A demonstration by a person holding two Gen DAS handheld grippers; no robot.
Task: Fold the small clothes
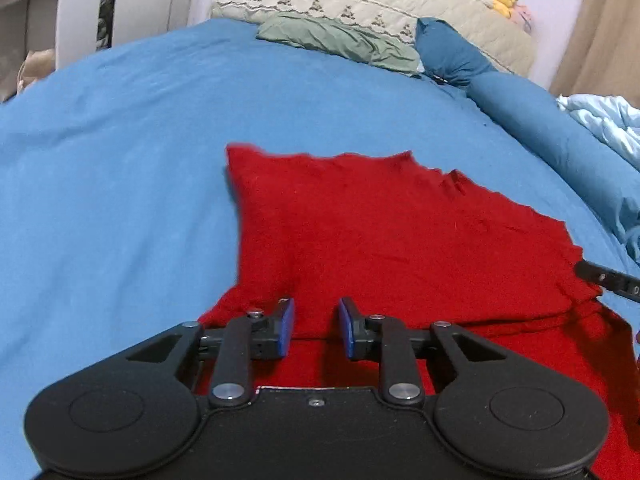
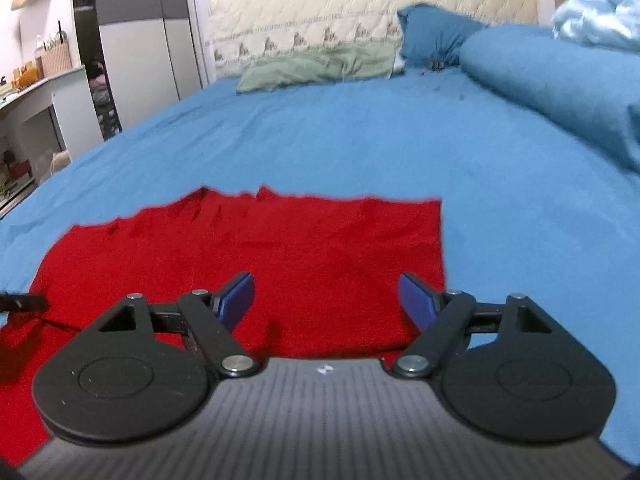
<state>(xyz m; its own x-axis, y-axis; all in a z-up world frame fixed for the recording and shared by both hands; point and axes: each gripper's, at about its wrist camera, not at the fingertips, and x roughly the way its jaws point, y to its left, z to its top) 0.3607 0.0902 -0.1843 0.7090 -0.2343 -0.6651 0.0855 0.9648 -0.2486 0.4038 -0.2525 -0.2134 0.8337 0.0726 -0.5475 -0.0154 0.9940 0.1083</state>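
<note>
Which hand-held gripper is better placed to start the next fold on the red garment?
Left, tentatively. The left hand-held gripper sits low over a raised folded edge of the red garment, its jaws narrowly parted. The right hand-held gripper is wide open above flat cloth, with the garment's right edge beyond its right finger.

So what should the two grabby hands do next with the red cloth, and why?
Probably lower both and pinch the near edge. The red knitted garment lies spread on the blue bedsheet, and the left gripper and right gripper both hover open above it, holding nothing.
</note>
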